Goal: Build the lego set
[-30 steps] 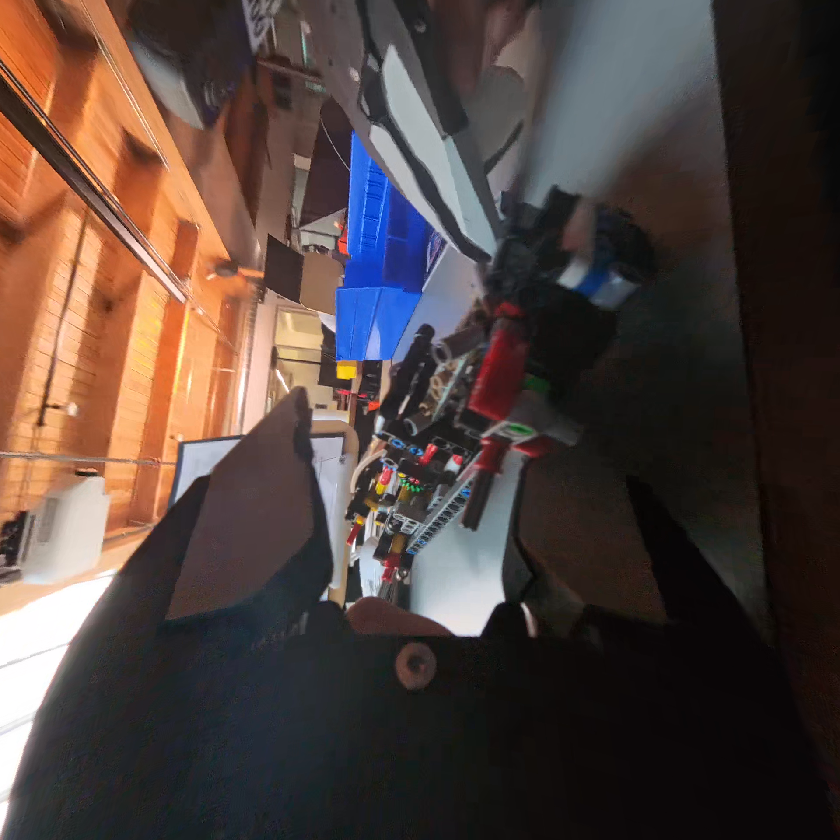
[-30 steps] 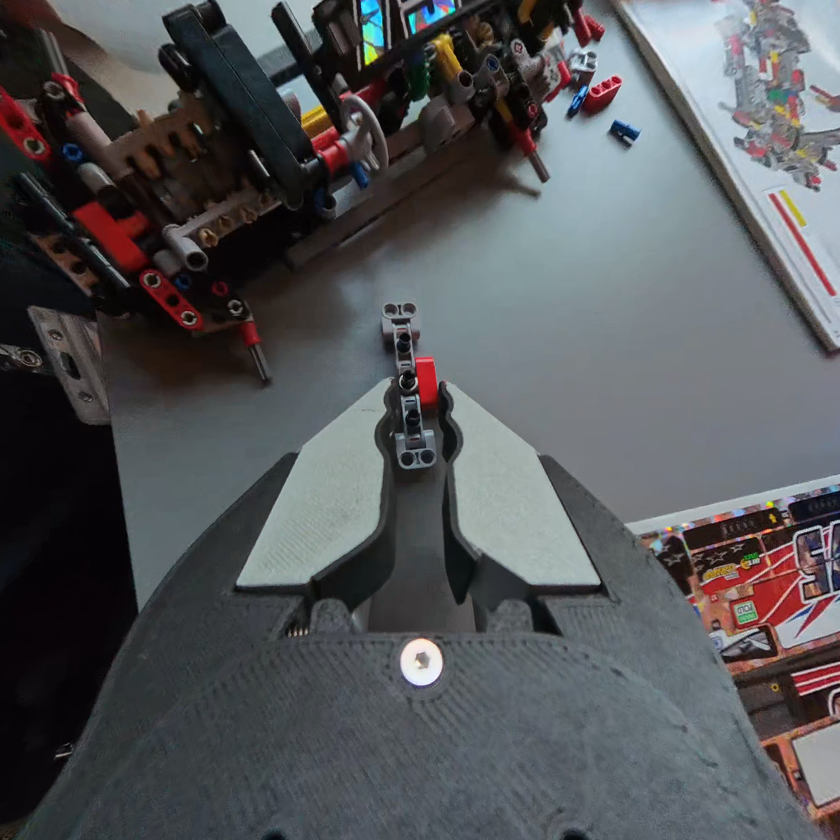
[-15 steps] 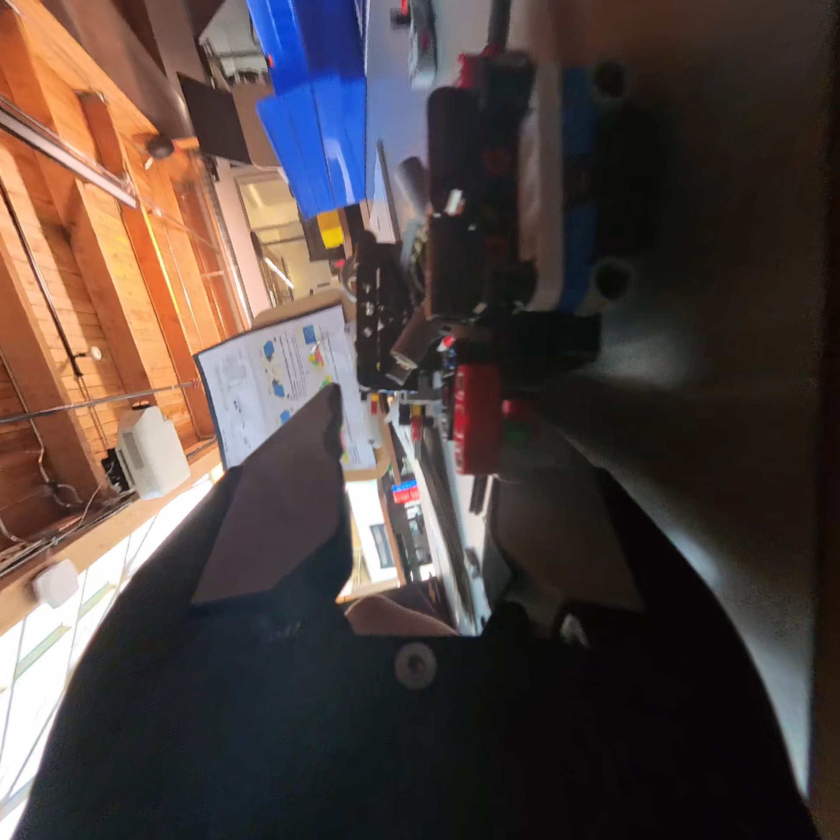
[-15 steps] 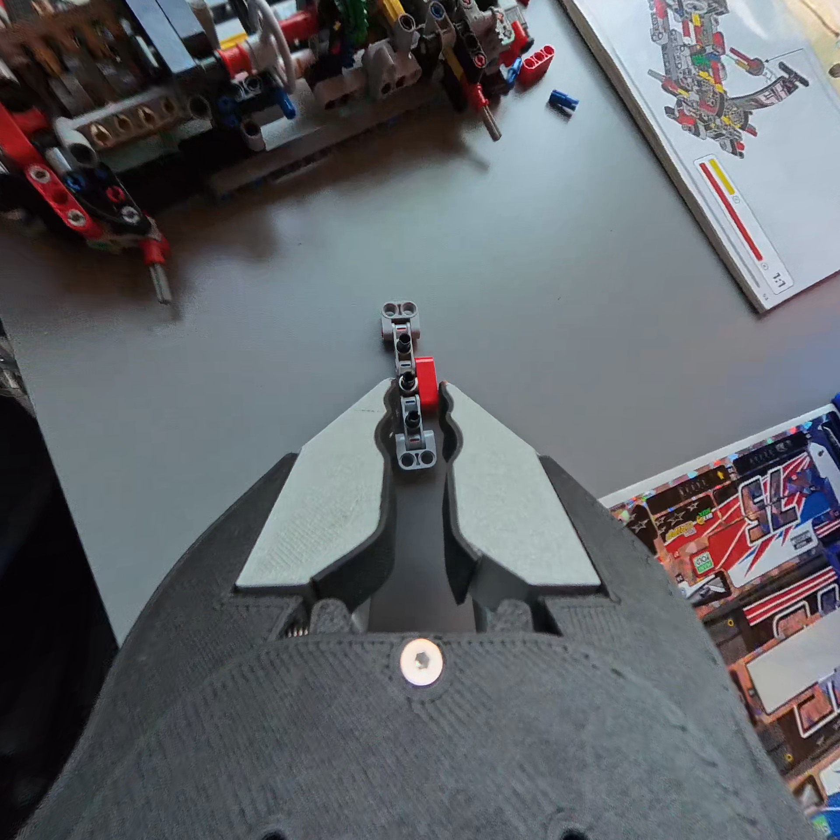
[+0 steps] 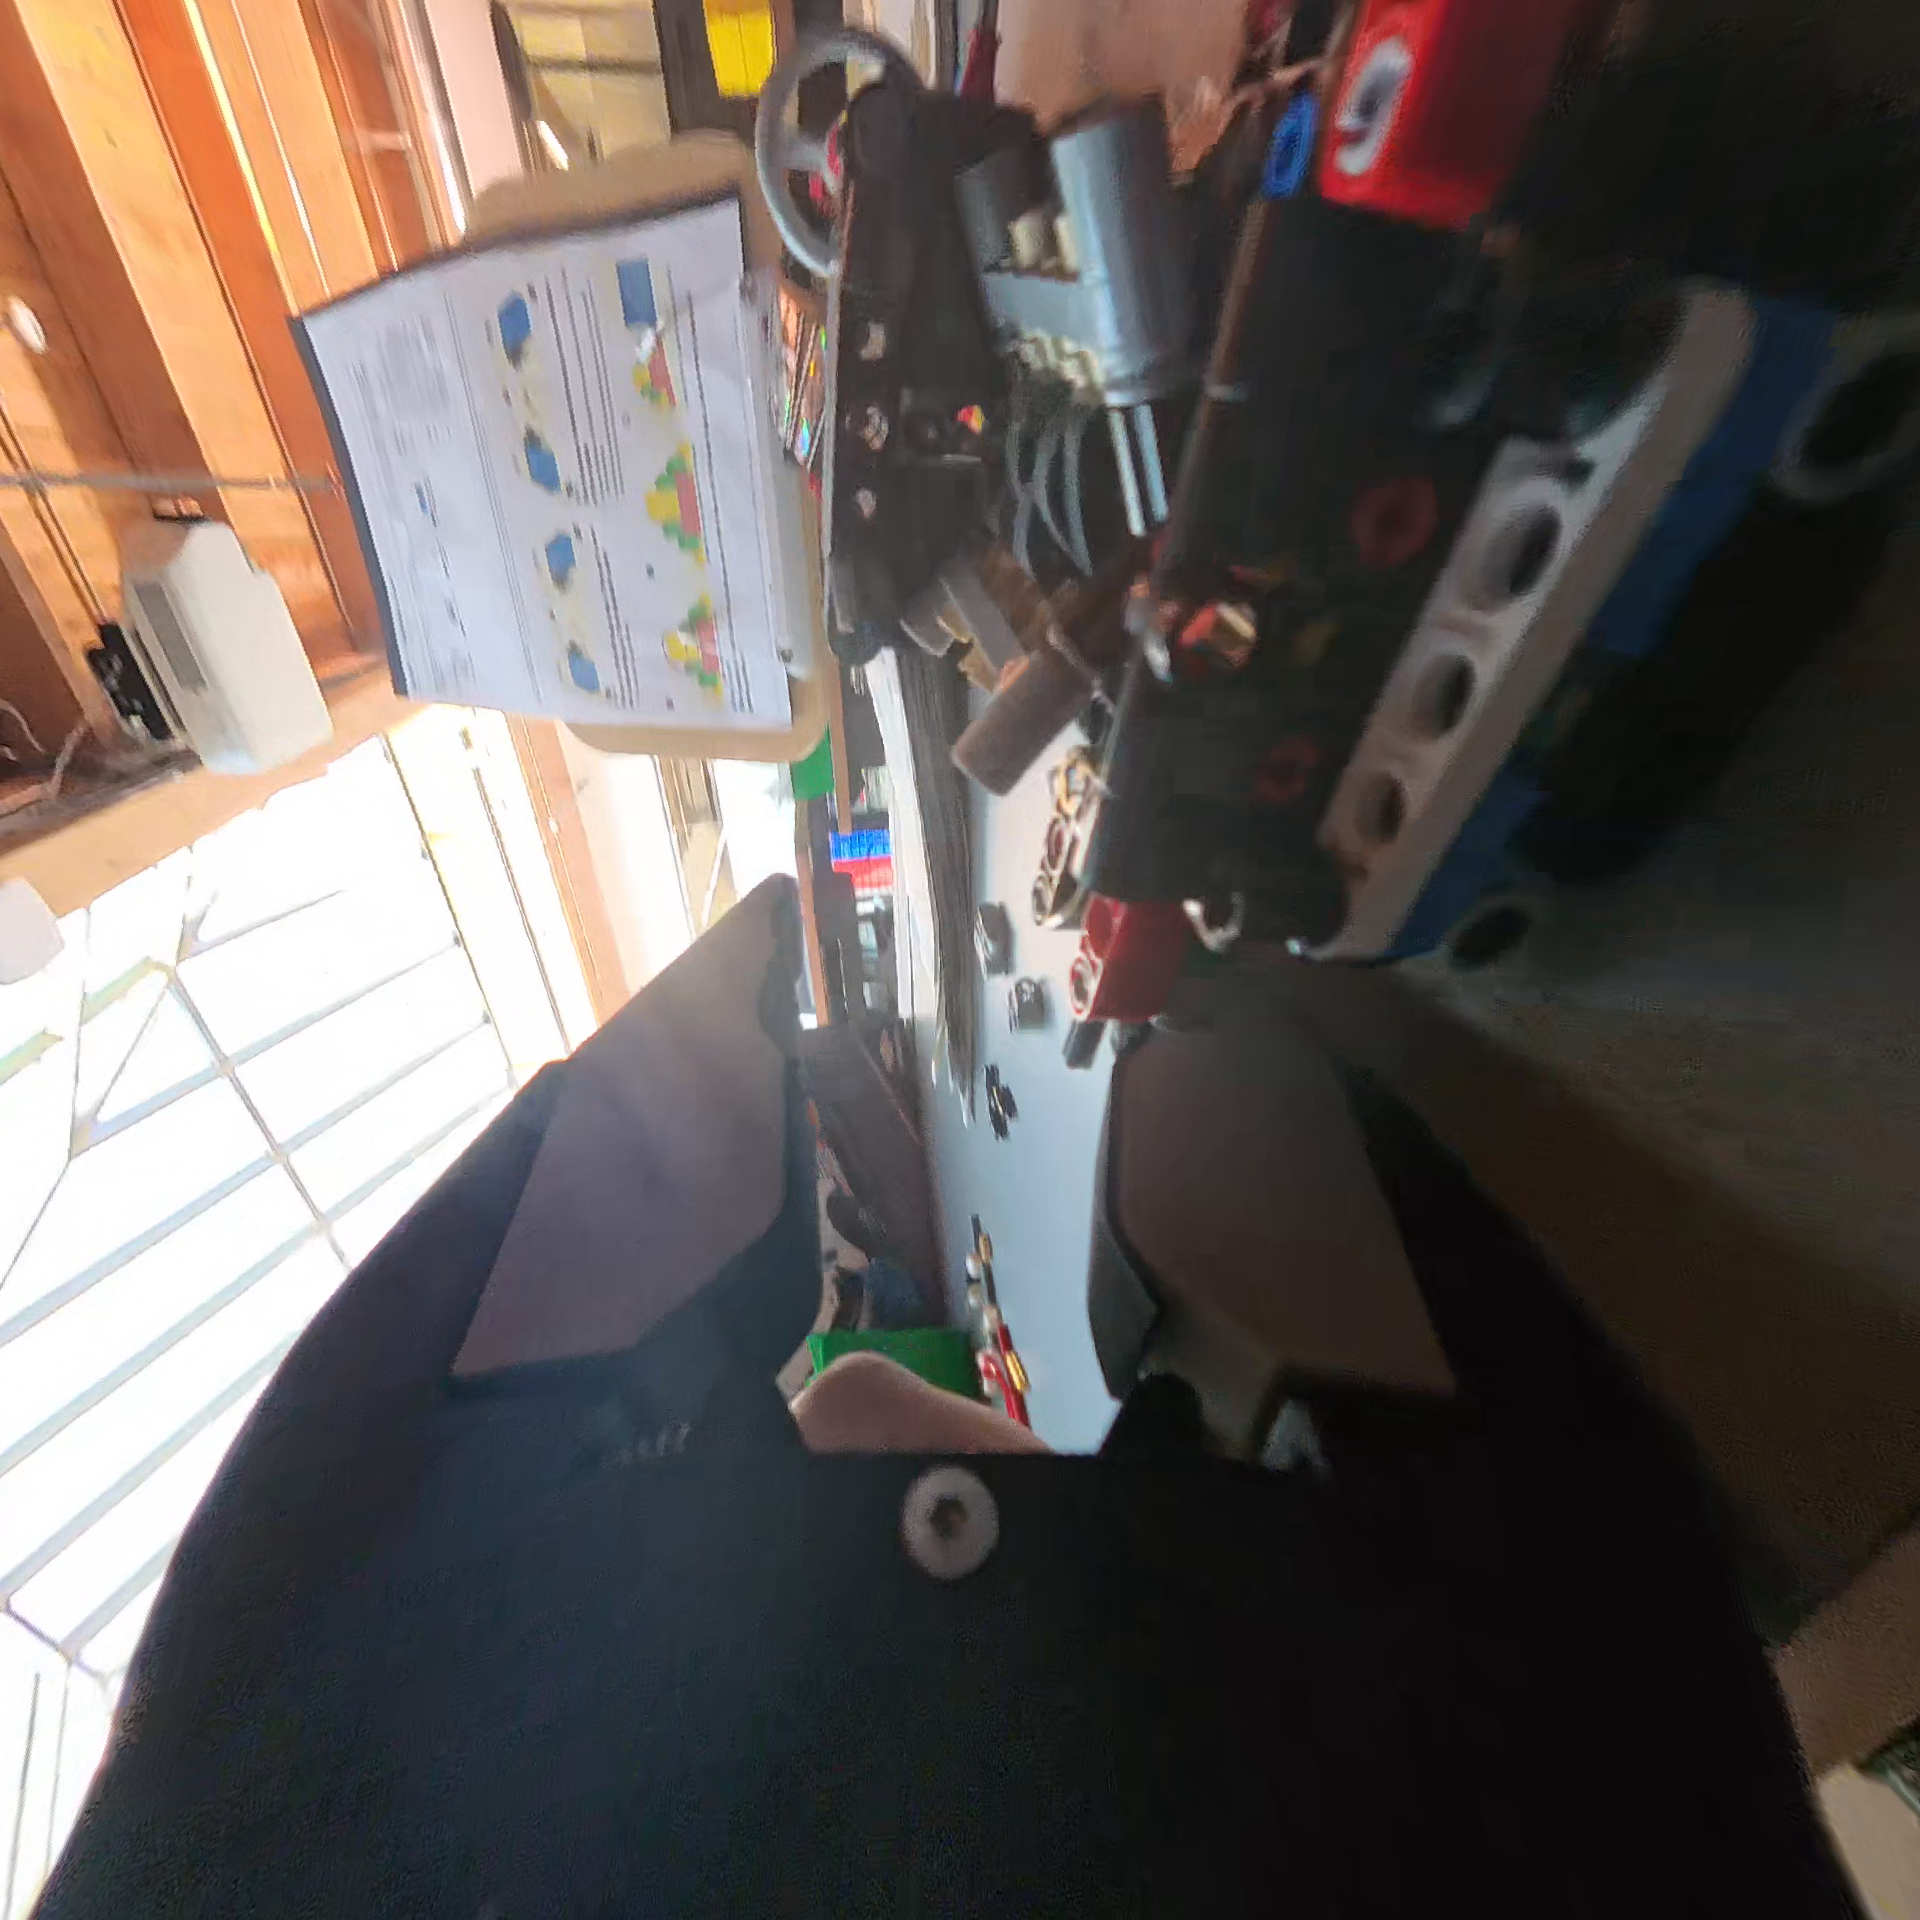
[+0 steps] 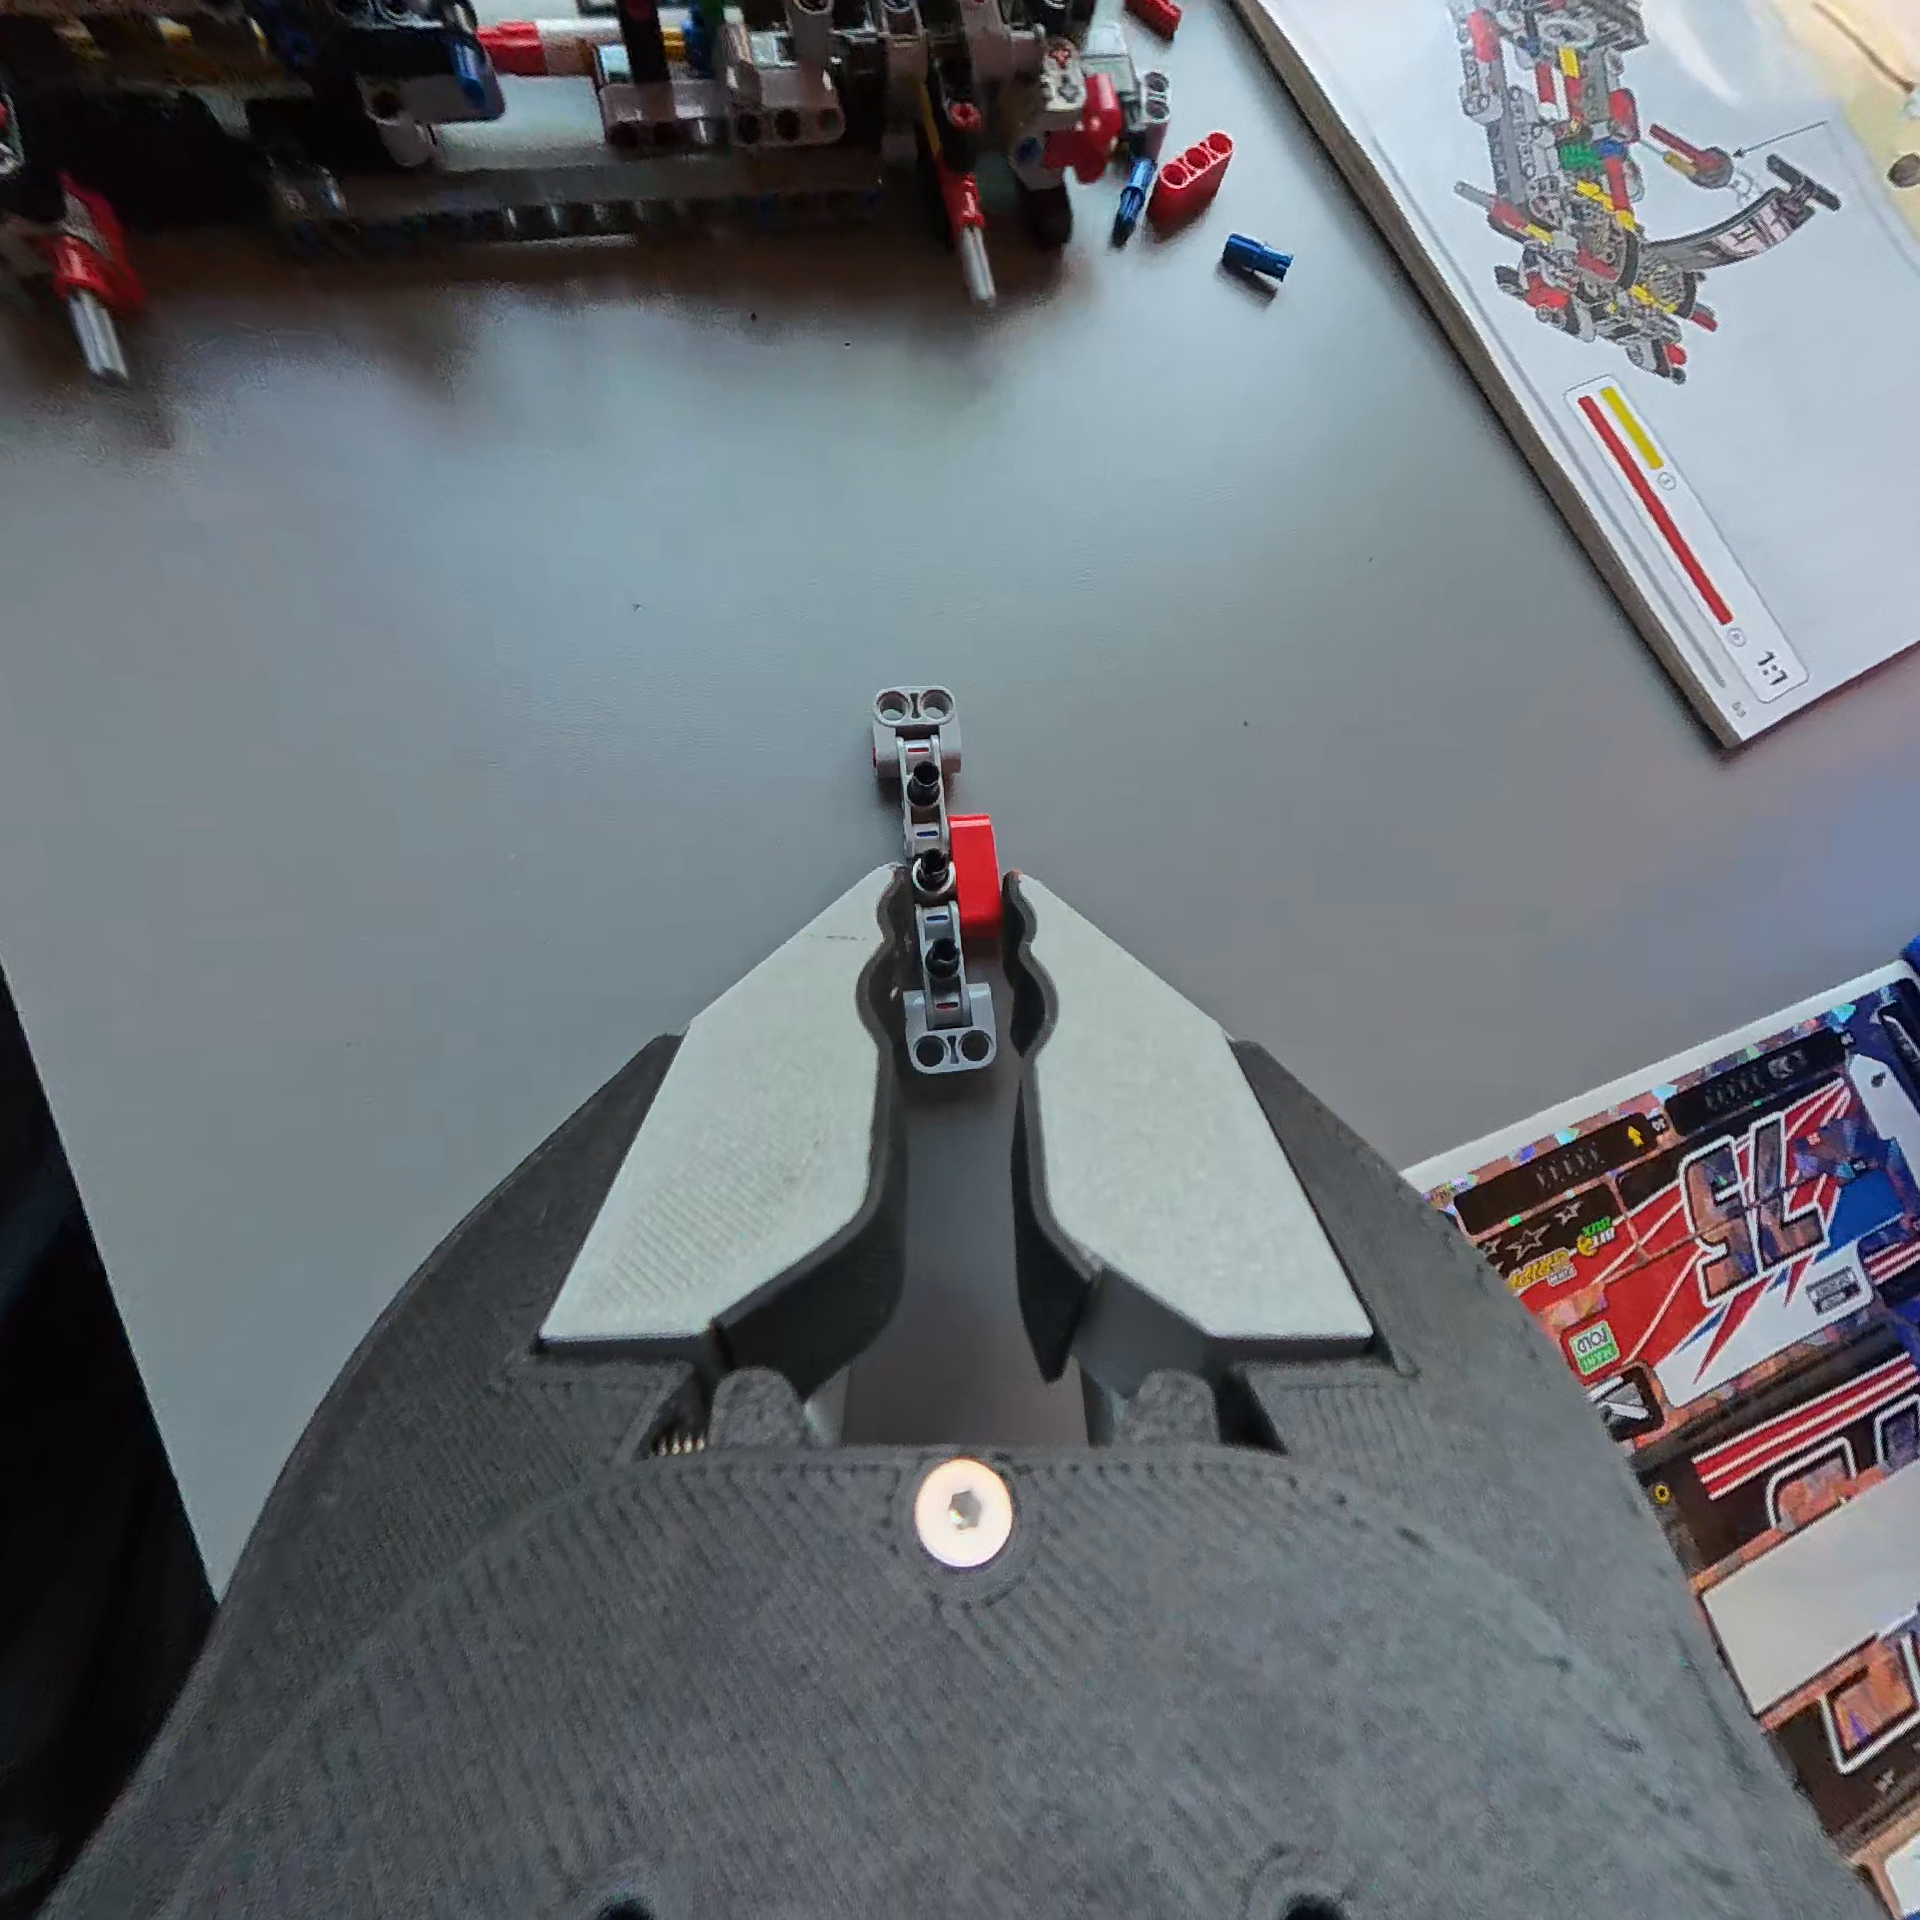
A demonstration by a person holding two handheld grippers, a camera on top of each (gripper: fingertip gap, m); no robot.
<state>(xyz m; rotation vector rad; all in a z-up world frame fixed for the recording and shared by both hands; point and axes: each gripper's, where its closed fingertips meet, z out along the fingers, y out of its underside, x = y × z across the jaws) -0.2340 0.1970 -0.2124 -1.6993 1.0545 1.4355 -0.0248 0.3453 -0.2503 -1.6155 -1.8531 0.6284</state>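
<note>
Grey-padded right gripper (image 6: 948,914) pinches one small grey-and-red brick assembly (image 6: 940,883) above the table (image 6: 520,623); left gripper (image 5: 951,997) gapes wide, apparently empty, beside one brick model (image 5: 1299,571).

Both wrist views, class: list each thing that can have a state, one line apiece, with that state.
Right hand-held gripper: shut on a small grey and red brick assembly.
Left hand-held gripper: open, nothing between its fingers.
Instruction booklet: open, flat on the grey table.
Blue pin: loose on the table.
</note>
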